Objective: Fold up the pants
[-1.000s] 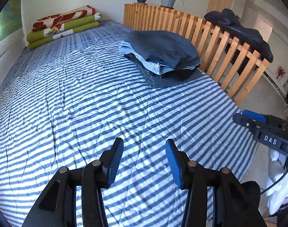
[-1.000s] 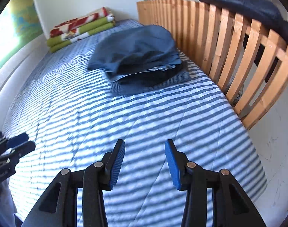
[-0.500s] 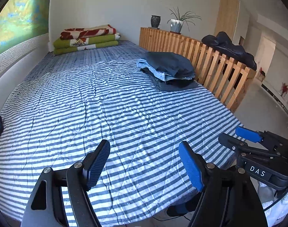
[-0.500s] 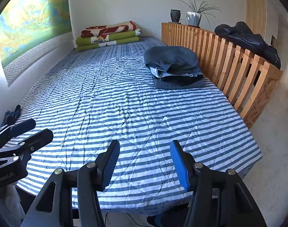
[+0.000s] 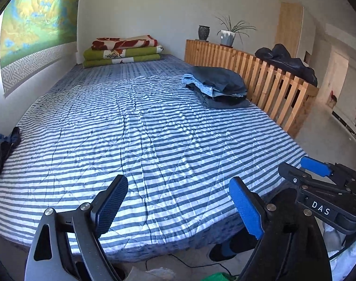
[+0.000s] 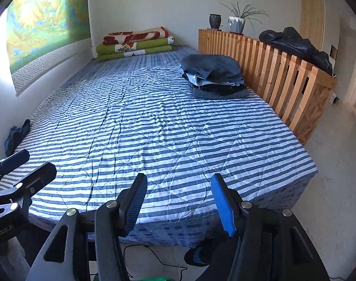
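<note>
Altogether, one stack of folded pants (image 5: 217, 86), two empty hand-held grippers.

Right gripper (image 6: 178, 201) sits at the bottom of the frame over the near edge of the bed (image 6: 154, 140), jaws apart with nothing between them, just striped cover showing through the gap. Left gripper (image 6: 21, 164) pokes in at the lower left. Folded pants stack (image 6: 215, 77) is up in the upper right, right beside the slat rail (image 6: 283, 75). Blankets (image 6: 135, 43) are piled at the far end, with a dark cloth (image 6: 16, 135) on the left edge.
</note>
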`<action>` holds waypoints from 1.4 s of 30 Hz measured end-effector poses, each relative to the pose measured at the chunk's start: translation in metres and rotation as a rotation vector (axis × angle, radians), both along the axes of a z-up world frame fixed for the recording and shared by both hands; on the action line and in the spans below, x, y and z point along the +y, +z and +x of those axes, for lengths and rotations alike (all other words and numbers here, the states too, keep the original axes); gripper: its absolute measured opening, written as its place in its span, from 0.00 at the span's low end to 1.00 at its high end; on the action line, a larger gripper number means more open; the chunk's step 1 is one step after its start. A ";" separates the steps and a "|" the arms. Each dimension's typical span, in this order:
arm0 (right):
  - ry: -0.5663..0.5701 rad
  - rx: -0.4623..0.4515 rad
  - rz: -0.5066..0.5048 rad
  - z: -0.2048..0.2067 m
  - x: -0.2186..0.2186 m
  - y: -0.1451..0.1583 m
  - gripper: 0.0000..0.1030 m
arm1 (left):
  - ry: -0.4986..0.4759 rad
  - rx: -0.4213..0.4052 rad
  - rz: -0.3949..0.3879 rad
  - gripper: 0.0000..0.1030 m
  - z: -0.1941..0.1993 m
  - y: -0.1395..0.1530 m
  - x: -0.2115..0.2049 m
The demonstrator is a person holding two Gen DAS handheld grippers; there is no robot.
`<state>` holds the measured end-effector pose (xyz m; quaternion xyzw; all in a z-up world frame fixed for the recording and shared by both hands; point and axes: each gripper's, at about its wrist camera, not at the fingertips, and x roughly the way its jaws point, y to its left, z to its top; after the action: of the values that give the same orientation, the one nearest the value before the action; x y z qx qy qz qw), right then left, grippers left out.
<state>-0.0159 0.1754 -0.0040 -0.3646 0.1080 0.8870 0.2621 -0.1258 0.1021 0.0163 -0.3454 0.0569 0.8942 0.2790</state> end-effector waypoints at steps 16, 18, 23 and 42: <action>-0.008 -0.034 -0.013 -0.017 0.011 -0.021 0.54 | -0.008 -0.057 -0.047 0.91 -0.020 -0.026 0.015; -0.014 -0.034 -0.014 -0.018 0.013 -0.023 0.54 | -0.010 -0.056 -0.050 0.91 -0.022 -0.027 0.019; -0.022 -0.032 -0.020 -0.021 0.019 -0.024 0.54 | -0.015 -0.059 -0.059 0.91 -0.029 -0.029 0.024; -0.019 -0.056 -0.030 -0.026 0.027 -0.036 0.54 | -0.007 -0.072 -0.065 0.91 -0.042 -0.037 0.034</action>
<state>-0.0416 0.2027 -0.0402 -0.3923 0.1172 0.8720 0.2681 -0.1682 0.1358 -0.0209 -0.3859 0.0770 0.8779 0.2727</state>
